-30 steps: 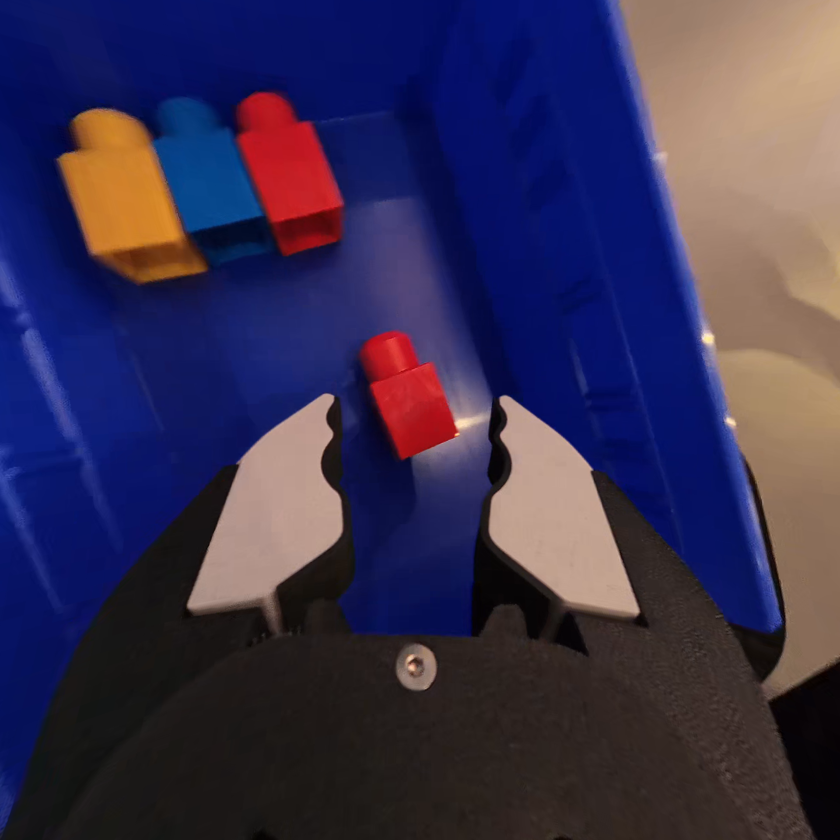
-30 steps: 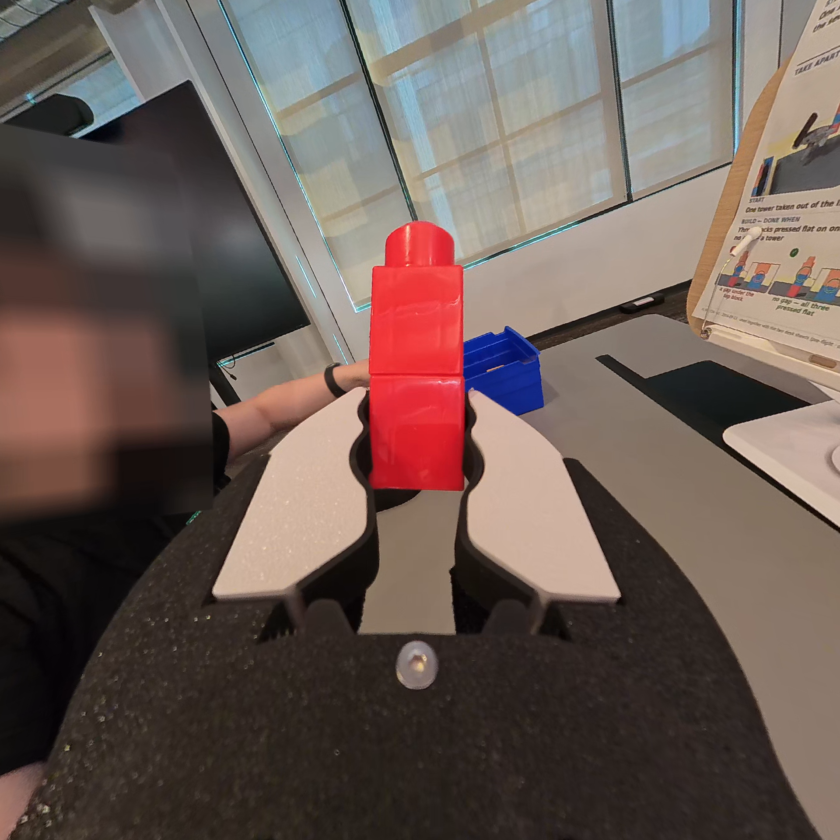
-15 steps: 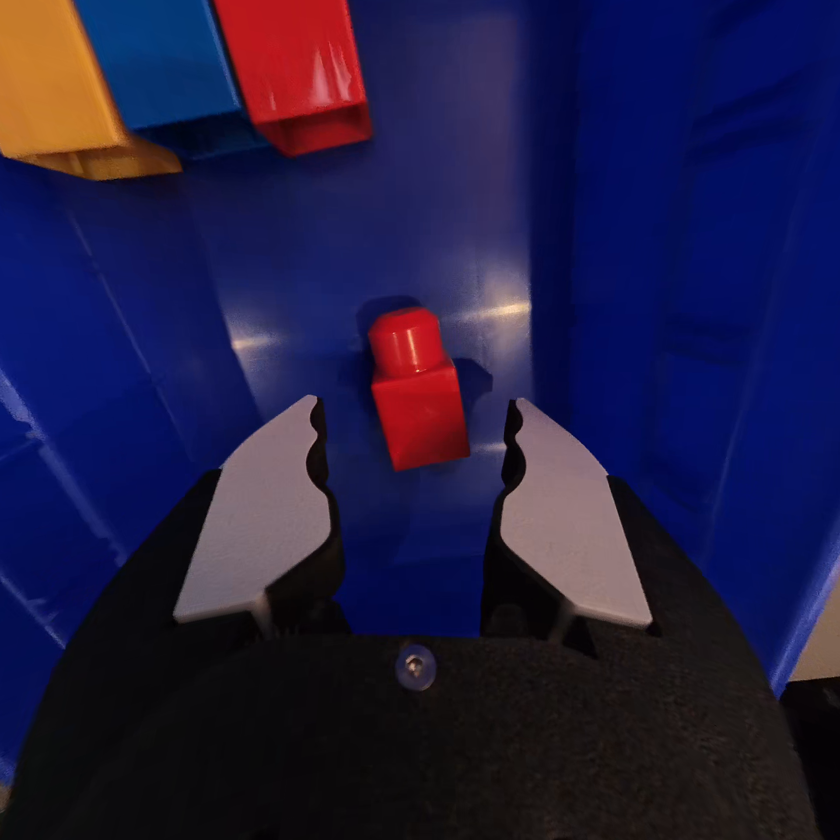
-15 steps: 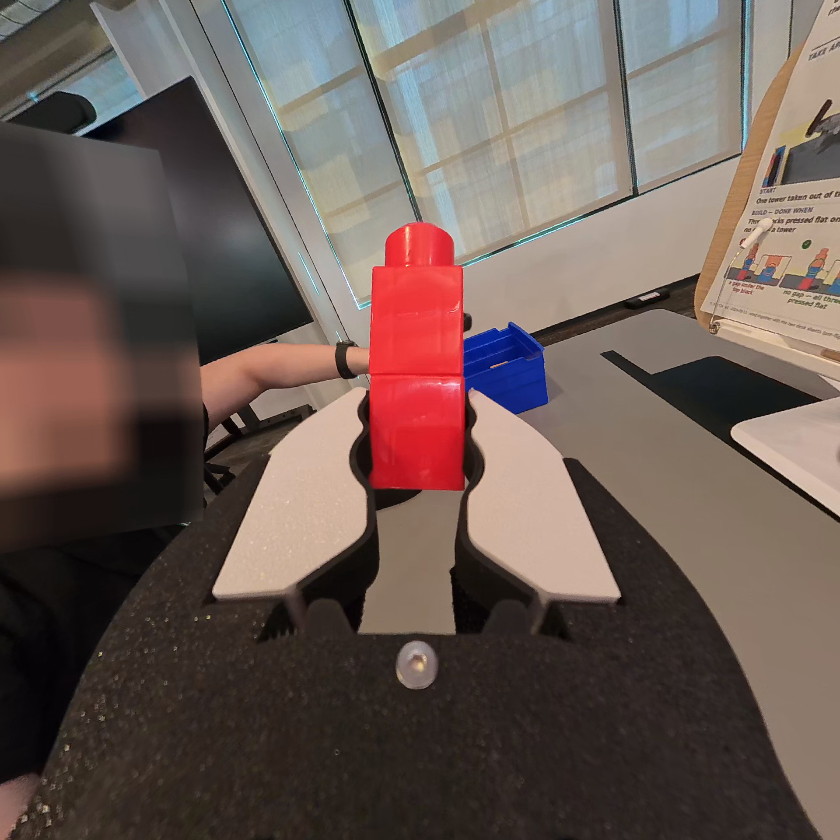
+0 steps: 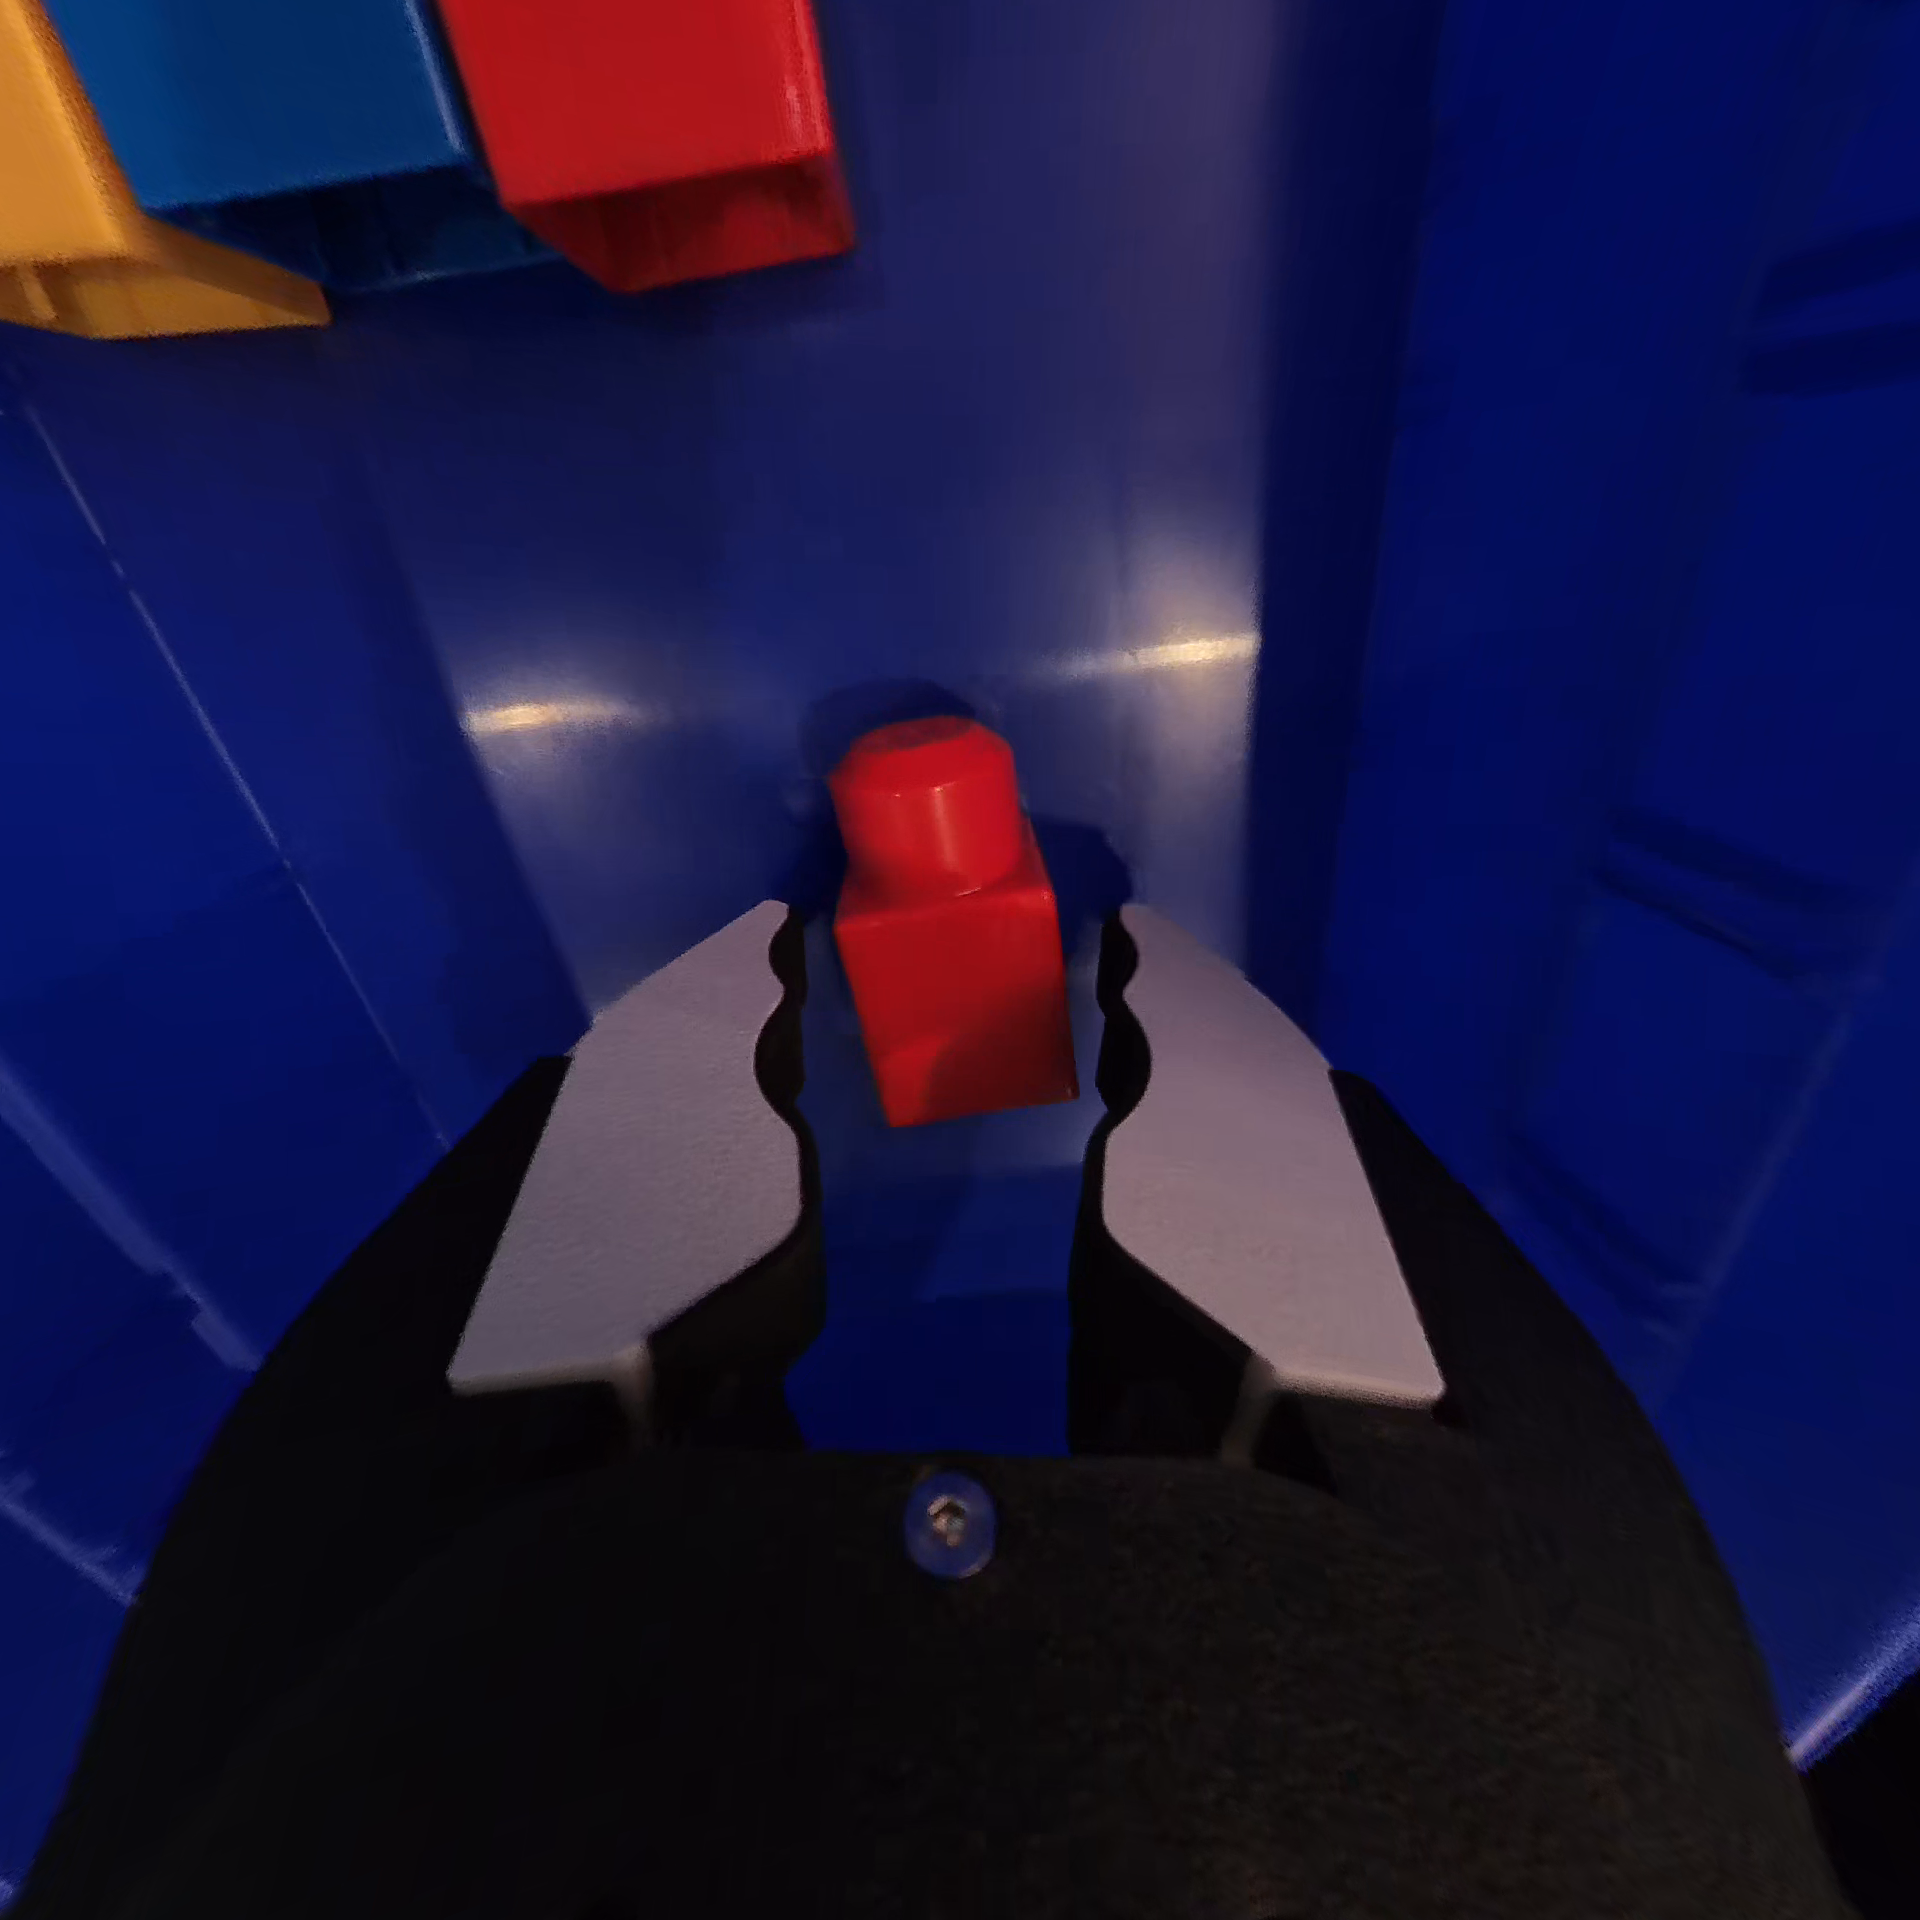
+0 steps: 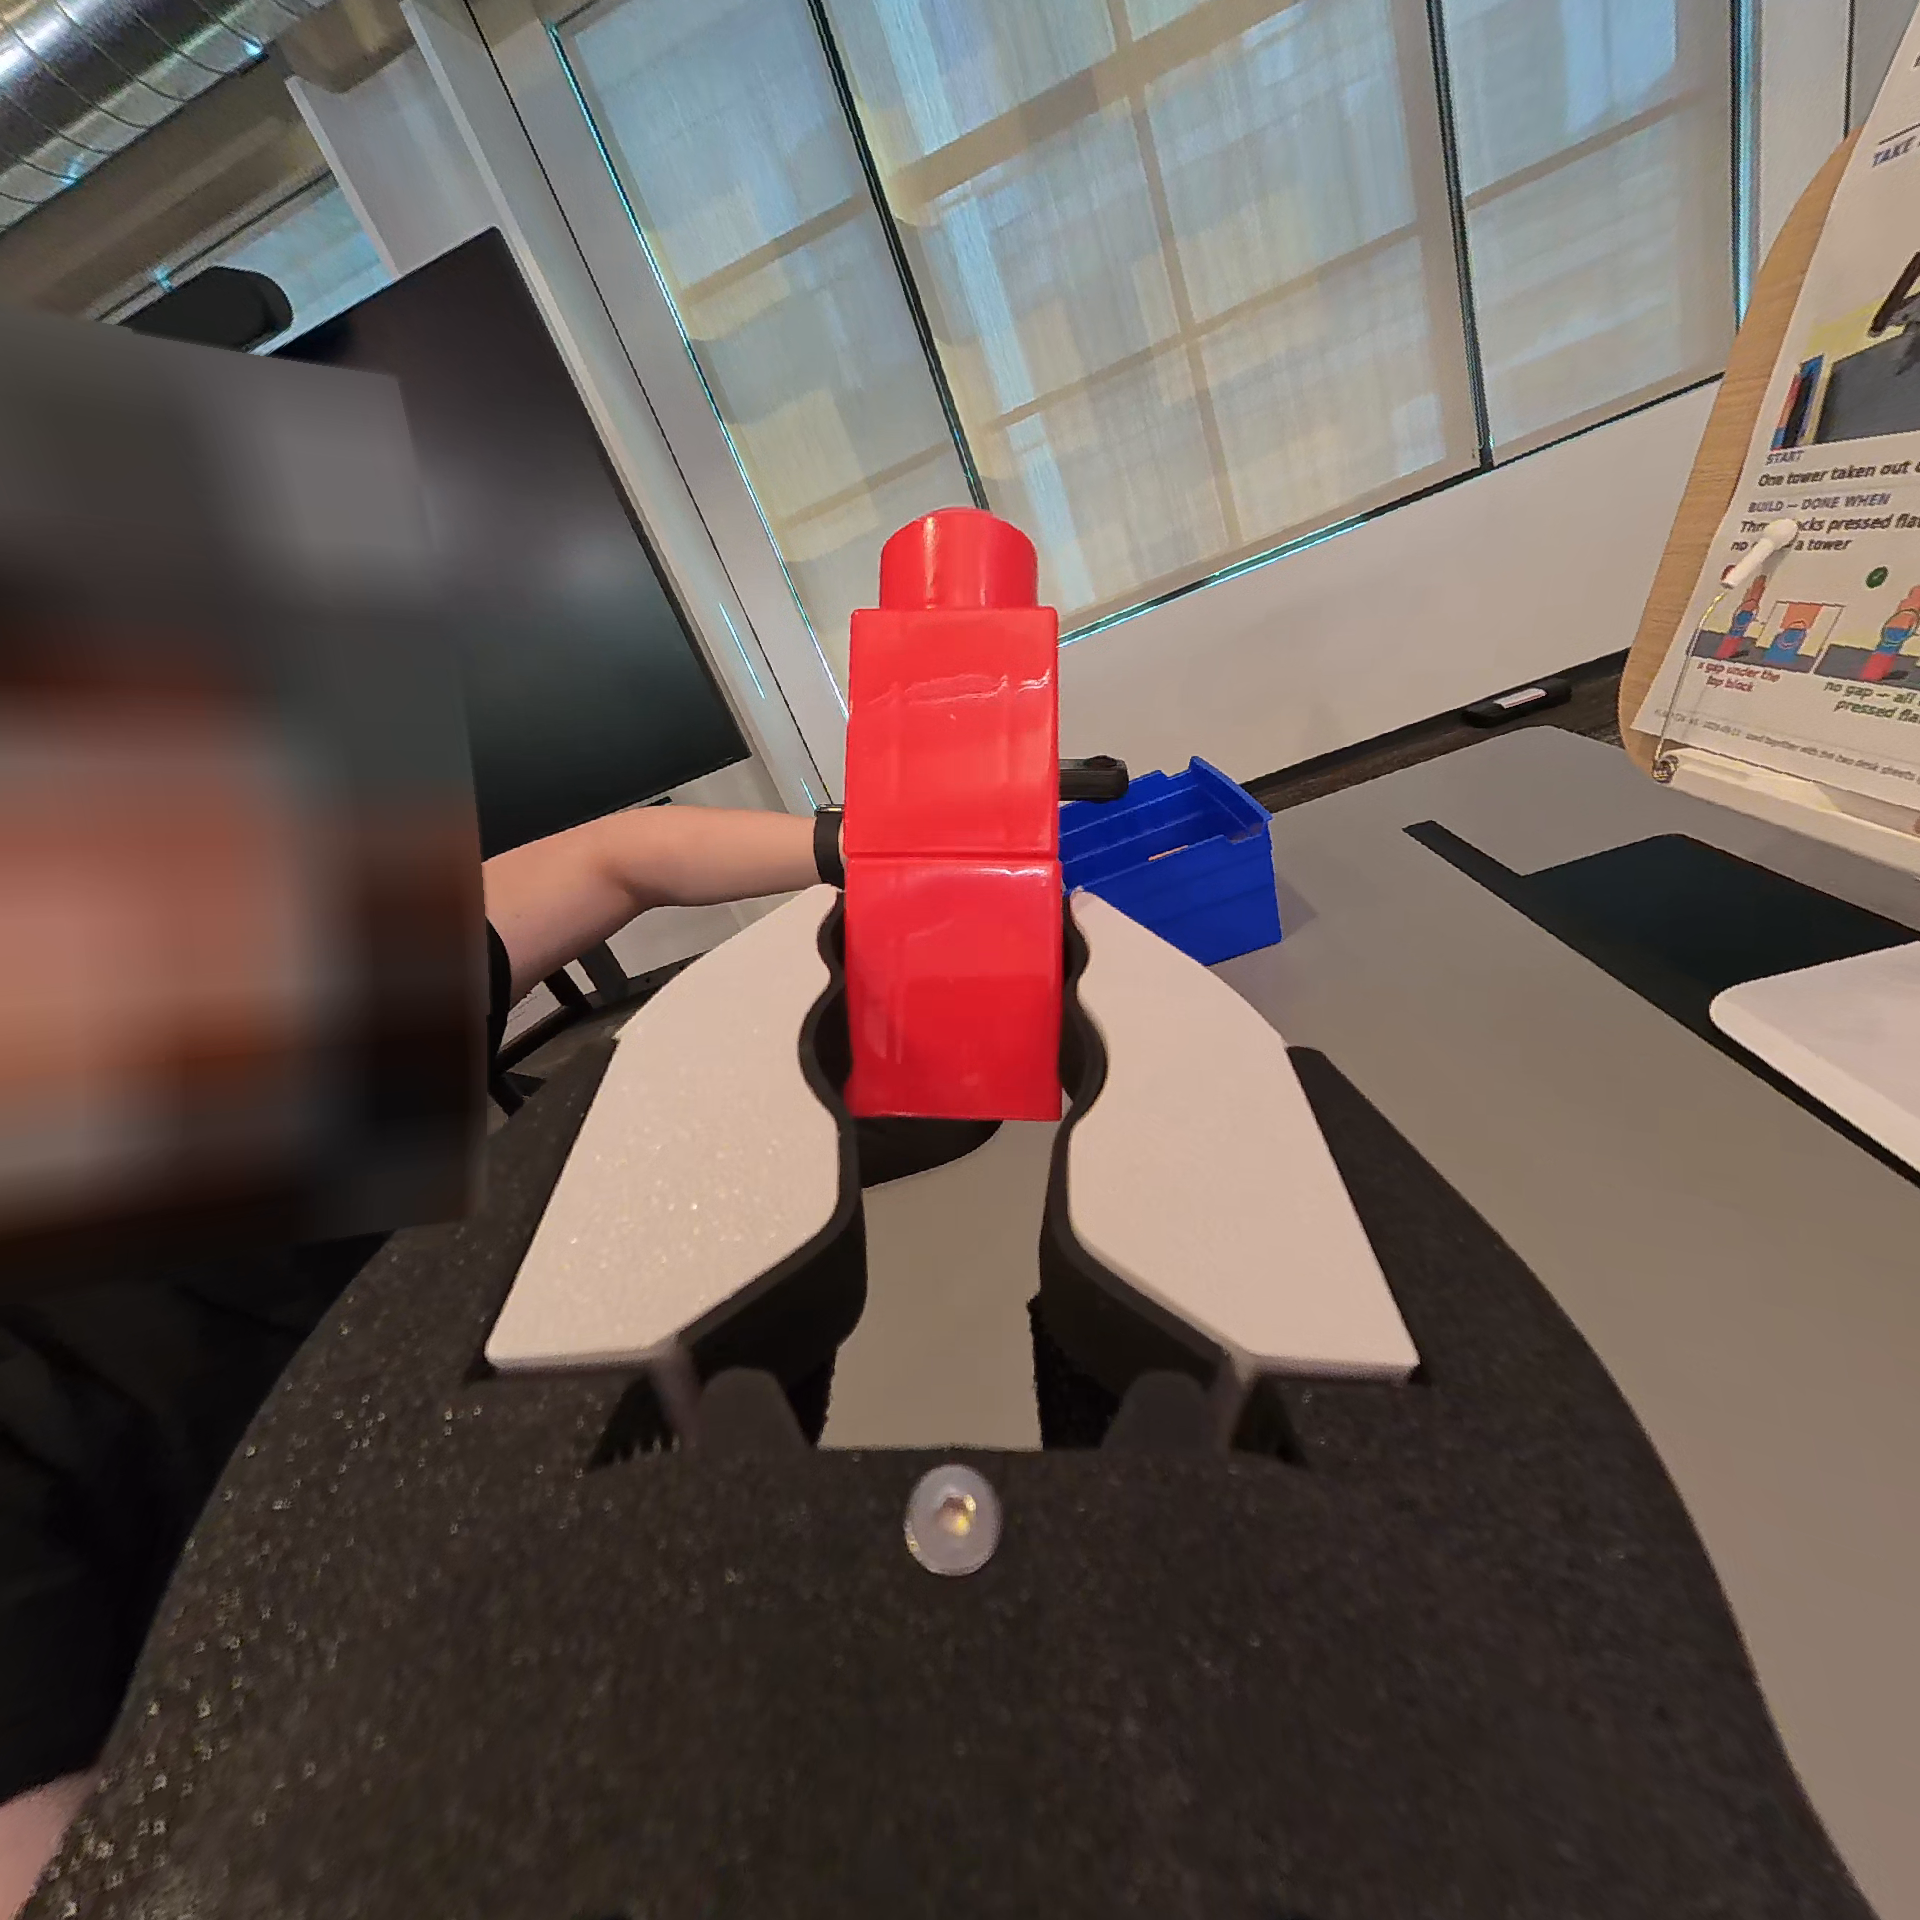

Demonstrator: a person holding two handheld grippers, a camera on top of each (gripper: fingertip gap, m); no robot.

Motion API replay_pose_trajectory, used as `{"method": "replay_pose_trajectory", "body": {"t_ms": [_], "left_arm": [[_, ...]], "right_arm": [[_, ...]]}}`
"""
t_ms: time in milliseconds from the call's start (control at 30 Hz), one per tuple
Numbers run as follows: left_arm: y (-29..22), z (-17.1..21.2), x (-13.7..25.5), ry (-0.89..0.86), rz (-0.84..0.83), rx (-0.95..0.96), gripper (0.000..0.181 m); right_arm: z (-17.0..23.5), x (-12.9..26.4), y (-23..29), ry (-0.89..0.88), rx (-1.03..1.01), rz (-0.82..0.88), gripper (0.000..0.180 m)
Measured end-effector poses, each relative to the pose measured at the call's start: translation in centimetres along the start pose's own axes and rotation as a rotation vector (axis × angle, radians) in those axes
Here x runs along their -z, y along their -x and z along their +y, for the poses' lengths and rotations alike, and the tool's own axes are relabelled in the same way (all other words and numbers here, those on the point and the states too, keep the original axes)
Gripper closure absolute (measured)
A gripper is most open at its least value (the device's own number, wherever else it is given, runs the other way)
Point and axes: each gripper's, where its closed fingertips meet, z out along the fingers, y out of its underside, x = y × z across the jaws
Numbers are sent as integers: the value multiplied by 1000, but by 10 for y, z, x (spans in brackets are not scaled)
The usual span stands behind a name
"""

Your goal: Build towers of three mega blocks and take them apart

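In the left wrist view, a single red block (image 5: 951,956) lies on the floor of a blue bin (image 5: 1621,935), stud pointing away. My left gripper (image 5: 948,925) is open, its fingertips on either side of the block with small gaps. In the right wrist view, my right gripper (image 6: 954,914) is shut on the lower block of a two-block red tower (image 6: 951,831), held upright above the grey table (image 6: 1455,1039).
A yellow block (image 5: 94,208), a blue block (image 5: 281,114) and a red block (image 5: 665,135) lie side by side at the bin's far end. The same bin (image 6: 1169,873) stands behind the tower, with a person's arm (image 6: 644,862) reaching to it. An instruction sheet (image 6: 1808,540) stands at right.
My left gripper has moved deeper into the bin and its fingers now flank the single red block. The right gripper holds the tower steady; its view has shifted slightly.
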Motion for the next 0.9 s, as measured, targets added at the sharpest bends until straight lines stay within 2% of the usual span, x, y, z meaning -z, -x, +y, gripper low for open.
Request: {"method": "replay_pose_trajectory", "body": {"t_ms": [200, 400, 533, 633, 733, 900], "left_arm": [[9, -1, 0, -16, -16, 8, 144], [9, 0, 1, -30, 19, 5, 144], [6, -2, 10, -79, 104, 35, 144], [-1, -15, 38, -182, 214, 62, 144], [-19, -35, 83, -348, 359, 62, 145], [-110, -55, 168, -633, 667, -150, 145]], "right_arm": [[-1, 0, 3, -2, 5, -6, 144], [-1, 3, 3, -8, 2, -9, 144], [3, 8, -6, -8, -17, 10, 144], [9, 11, -20, -12, -52, 29, 144], [16, 12, -39, -7, -75, 72, 144], [30, -7, -51, 32, -27, 91, 144]]}}
